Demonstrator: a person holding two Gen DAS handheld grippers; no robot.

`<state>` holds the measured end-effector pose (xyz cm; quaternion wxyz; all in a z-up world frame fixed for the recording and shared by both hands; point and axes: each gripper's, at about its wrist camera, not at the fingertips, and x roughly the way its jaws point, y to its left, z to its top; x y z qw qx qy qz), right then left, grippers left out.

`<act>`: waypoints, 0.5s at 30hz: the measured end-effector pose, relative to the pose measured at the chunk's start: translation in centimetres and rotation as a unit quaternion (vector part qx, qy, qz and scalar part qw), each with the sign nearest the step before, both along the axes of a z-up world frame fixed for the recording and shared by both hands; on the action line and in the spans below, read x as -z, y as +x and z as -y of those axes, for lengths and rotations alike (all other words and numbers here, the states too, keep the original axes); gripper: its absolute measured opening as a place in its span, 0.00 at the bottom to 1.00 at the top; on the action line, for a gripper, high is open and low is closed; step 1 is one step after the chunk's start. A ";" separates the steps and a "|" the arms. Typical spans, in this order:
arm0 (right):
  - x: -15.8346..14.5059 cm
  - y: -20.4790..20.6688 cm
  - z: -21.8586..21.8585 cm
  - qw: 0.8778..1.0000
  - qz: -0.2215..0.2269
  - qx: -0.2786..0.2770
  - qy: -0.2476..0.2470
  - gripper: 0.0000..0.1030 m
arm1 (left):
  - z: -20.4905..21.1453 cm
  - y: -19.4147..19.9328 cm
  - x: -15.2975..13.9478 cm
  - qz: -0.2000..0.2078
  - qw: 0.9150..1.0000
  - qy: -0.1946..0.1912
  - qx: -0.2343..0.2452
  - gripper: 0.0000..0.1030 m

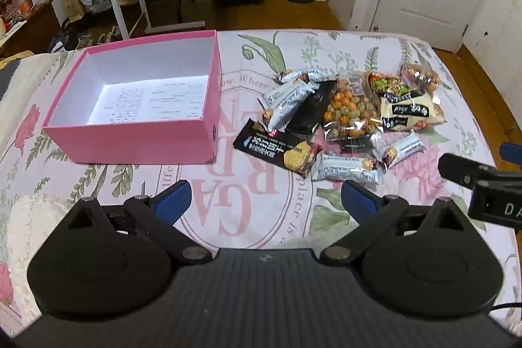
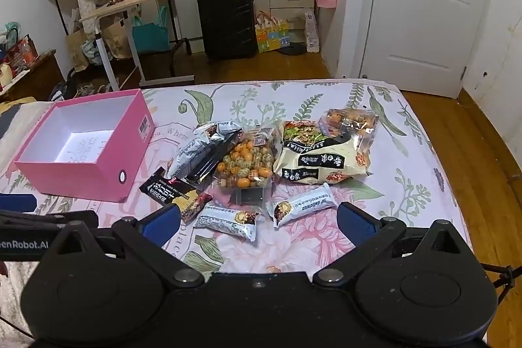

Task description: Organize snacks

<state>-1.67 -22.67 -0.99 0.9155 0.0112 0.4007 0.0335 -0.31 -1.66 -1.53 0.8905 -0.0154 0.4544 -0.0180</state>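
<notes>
My 2 claws, left claw [image 1: 266,198] and right claw [image 2: 257,222], gape apart, holding nothing; black cracker packet [image 1: 277,149] lies between pink box [image 1: 137,142] and snack pile [image 2: 261,162].

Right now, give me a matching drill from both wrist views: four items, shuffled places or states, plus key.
Items:
1. pink box
2. dark cracker packet
3. clear bag of round snacks
4. black suitcase

States:
A. on the floor by the far wall
B. open, no snacks inside
C. middle of the pile
D. pile's edge nearest the box

Pairs: 1-B, 2-D, 3-C, 4-A
</notes>
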 end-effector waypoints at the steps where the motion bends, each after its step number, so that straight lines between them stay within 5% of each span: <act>1: 0.0 0.0 0.0 1.000 -0.001 0.000 0.000 1.00 | 0.1 0.0 0.2 -0.003 1.000 -0.001 0.001 0.96; 15: 0.0 -0.5 0.2 1.000 0.001 -0.003 -0.010 1.00 | 0.1 0.0 0.9 -0.012 1.000 0.005 0.000 0.97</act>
